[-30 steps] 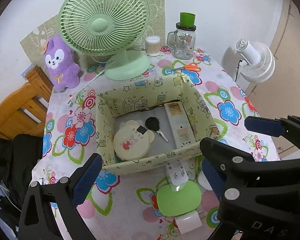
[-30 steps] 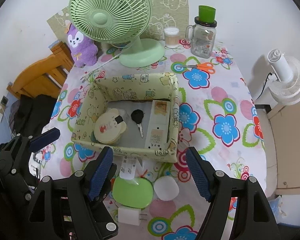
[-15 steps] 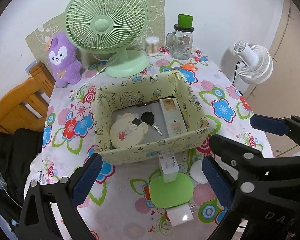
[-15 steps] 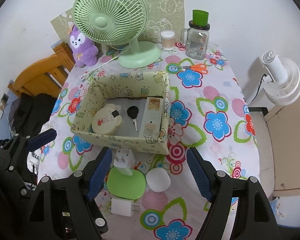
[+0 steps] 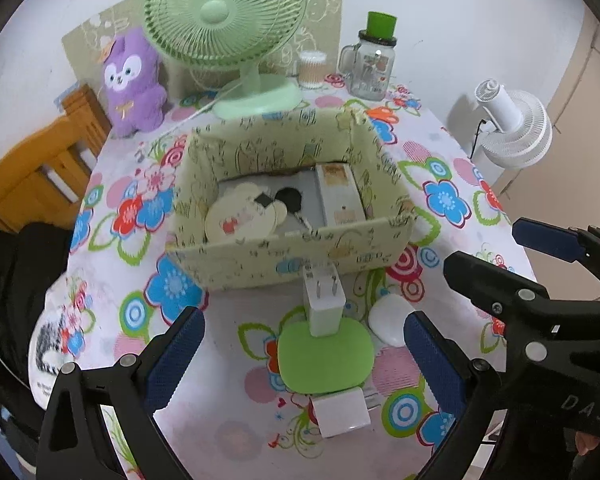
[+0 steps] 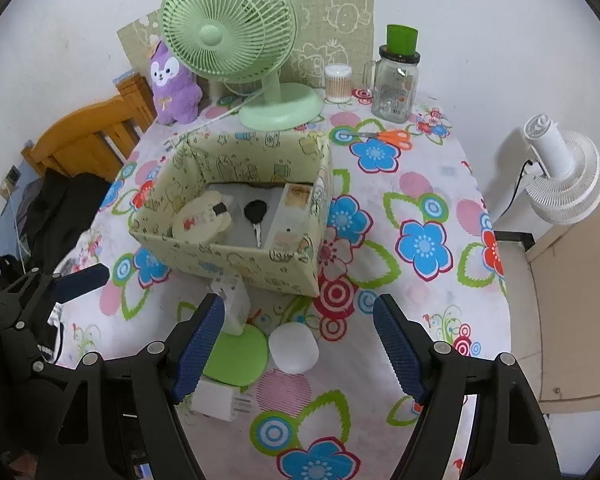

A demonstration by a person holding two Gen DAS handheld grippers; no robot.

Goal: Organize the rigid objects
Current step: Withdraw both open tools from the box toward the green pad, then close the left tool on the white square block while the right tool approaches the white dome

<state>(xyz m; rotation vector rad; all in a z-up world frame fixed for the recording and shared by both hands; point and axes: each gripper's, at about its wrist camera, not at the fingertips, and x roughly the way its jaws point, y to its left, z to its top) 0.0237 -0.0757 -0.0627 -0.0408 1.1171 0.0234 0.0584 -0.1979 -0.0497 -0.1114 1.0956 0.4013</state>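
Four loose items, white charger (image 5: 323, 304), green case (image 5: 325, 356), white puck (image 5: 389, 319) and small white cube (image 5: 342, 414), lie before our box (image 5: 300, 258); our empty, wide-open left gripper (image 5: 304, 354) frames them, nearer than our equally open right gripper (image 6: 298, 346).

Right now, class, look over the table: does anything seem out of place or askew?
Yes. Four small things lie outside the box, crowded at its near wall: two white chargers, a green pad and a white puck. One charger leans on the pad's edge, prongs up. The box's near right corner looks frayed.
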